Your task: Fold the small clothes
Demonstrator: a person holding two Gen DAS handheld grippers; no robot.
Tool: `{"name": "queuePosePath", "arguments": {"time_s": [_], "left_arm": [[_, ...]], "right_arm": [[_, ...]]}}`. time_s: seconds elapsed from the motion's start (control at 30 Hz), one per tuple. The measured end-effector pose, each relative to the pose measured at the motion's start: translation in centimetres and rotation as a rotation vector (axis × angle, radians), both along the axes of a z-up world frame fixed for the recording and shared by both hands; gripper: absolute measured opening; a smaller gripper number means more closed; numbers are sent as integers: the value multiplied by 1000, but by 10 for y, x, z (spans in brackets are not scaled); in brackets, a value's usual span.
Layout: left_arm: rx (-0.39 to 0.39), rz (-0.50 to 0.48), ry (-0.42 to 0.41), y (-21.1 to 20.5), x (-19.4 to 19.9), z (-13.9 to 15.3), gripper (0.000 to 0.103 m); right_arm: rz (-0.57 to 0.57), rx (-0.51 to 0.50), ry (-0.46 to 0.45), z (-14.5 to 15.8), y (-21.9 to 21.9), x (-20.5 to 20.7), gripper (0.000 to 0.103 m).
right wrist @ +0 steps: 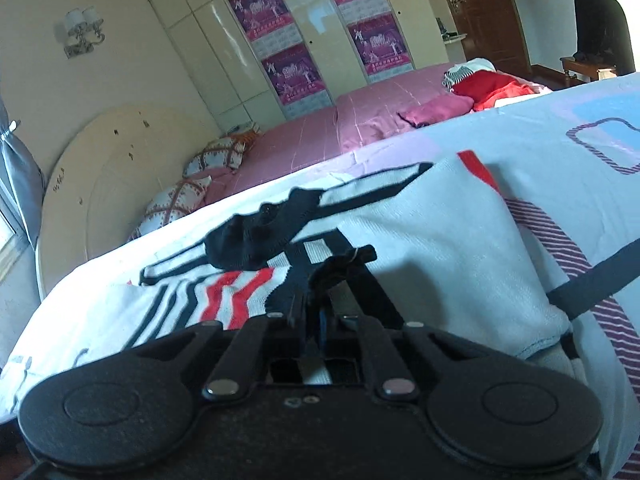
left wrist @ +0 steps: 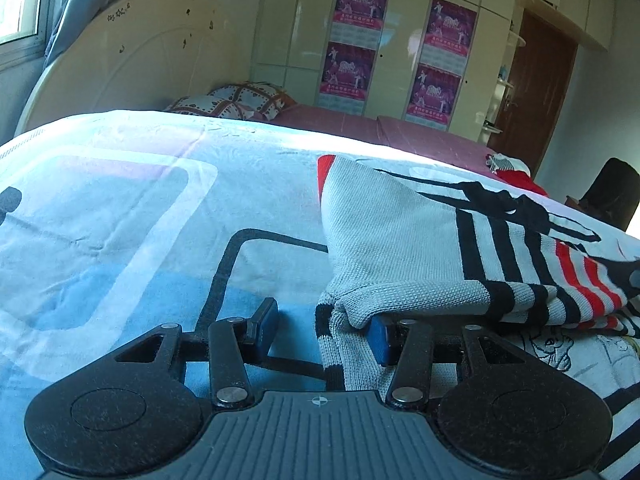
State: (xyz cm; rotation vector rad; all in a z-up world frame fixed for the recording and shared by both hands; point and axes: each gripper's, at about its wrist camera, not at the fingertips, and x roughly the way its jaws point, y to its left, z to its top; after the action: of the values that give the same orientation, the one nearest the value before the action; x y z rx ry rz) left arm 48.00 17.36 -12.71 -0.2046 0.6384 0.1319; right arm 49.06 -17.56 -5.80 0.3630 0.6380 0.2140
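The sweater (left wrist: 400, 232) lies right of centre on the bed (left wrist: 120, 200), long axis running to the right edge, cuff nearest. Left tongs (left wrist: 324, 330) stand parted, one finger under the sleeve. Right tongs (right wrist: 316, 316) closed, pinching dark knit. Sheet lower left lies bare.

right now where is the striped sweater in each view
Left wrist: the sweater fills the right half, its cuff draped over one finger of the left tongs.
Right wrist: it lies centre, just beyond the right tongs.
Shared landmark: the purple posters on the wardrobe.
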Motion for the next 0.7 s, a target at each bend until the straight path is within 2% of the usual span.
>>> {"name": "queuePosePath", "arguments": {"time_s": [0.1, 0.2, 0.4, 0.5, 0.53, 0.67, 0.7], "left_arm": [[8, -1, 2, -2, 2, 0, 48], [16, -5, 5, -3, 3, -1, 48], [40, -13, 16, -7, 6, -2, 48], [43, -14, 18, -8, 7, -2, 48], [44, -14, 19, -8, 7, -2, 48], [49, -14, 19, -9, 8, -2, 48], [49, -14, 20, -9, 8, -2, 48]], "right_arm": [[1, 4, -35, 11, 1, -6, 6], [-10, -1, -25, 8, -3, -8, 6], [-40, 10, 68, -28, -14, -2, 6], [-39, 46, 64, -37, -20, -5, 4], [-40, 61, 69, -36, -22, -5, 6], [-79, 109, 58, -24, -32, -8, 29], [-101, 116, 54, -22, -37, -7, 29]]}}
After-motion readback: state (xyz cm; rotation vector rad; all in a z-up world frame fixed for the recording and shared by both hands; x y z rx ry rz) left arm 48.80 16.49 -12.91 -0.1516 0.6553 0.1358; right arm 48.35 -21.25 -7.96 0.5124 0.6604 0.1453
